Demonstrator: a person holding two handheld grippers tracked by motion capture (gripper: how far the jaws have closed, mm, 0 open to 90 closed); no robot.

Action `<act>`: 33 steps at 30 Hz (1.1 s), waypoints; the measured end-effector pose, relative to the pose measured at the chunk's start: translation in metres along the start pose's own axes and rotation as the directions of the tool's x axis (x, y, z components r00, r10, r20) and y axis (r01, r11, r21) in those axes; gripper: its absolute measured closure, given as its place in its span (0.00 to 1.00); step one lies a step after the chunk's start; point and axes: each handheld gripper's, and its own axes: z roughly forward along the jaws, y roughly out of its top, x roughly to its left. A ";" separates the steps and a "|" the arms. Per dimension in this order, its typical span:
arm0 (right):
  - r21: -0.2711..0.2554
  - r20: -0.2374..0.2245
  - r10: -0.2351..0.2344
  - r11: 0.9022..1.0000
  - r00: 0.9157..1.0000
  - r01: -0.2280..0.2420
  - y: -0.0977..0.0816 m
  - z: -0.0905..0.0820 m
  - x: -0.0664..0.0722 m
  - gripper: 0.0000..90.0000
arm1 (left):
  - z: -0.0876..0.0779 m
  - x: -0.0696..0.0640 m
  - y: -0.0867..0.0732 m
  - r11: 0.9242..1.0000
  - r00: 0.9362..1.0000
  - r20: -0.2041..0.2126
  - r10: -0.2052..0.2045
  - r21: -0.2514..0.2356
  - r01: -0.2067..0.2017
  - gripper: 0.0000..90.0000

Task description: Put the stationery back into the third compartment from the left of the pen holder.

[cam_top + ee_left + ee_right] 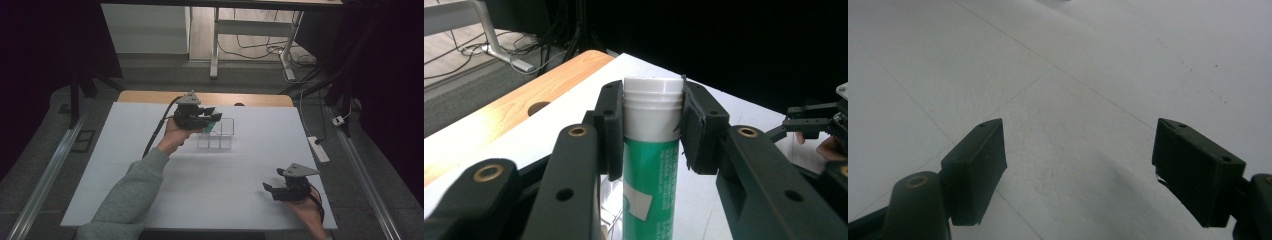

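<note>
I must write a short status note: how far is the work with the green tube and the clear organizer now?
Done: the left gripper is shut on the green tube, pads at its white cap, and it is lifted off the table. In hand: the tube hangs over the clear compartment organizer. Left: probably lowering it into a compartment and letting go. The right gripper waits open above the white table.

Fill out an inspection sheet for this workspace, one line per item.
Surface: white board on a wooden table, matte, faint seams.
Job's things: green tube with white cap, upright; clear compartmented organiser.
Clutter: nothing seen.
Grippers: left gripper clamped on the tube just below the cap, over the organiser; right gripper open, nothing between its jaws, low over the board.
Cables: black cable off the left gripper; white power strip beside the board.
Surroundings: dark curtains, desk legs, floor wiring.
</note>
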 end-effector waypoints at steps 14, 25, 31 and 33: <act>0.002 0.002 0.000 1.000 1.000 0.000 0.000 0.001 0.000 0.23 | 0.019 0.001 0.011 1.000 1.000 -0.009 0.006 0.014 -0.006 0.71; -0.002 0.002 0.004 1.000 1.000 -0.004 -0.001 0.001 -0.001 0.23 | 0.036 0.006 0.018 1.000 1.000 -0.018 -0.005 0.017 0.005 0.71; 0.008 0.003 0.003 1.000 1.000 -0.003 0.000 0.001 -0.001 0.23 | 0.052 0.008 0.020 1.000 1.000 -0.018 -0.005 0.025 0.005 0.71; 0.009 0.002 0.004 1.000 1.000 -0.004 0.000 0.002 -0.002 0.23 | 0.058 0.008 0.020 1.000 1.000 -0.017 -0.007 0.027 0.008 0.71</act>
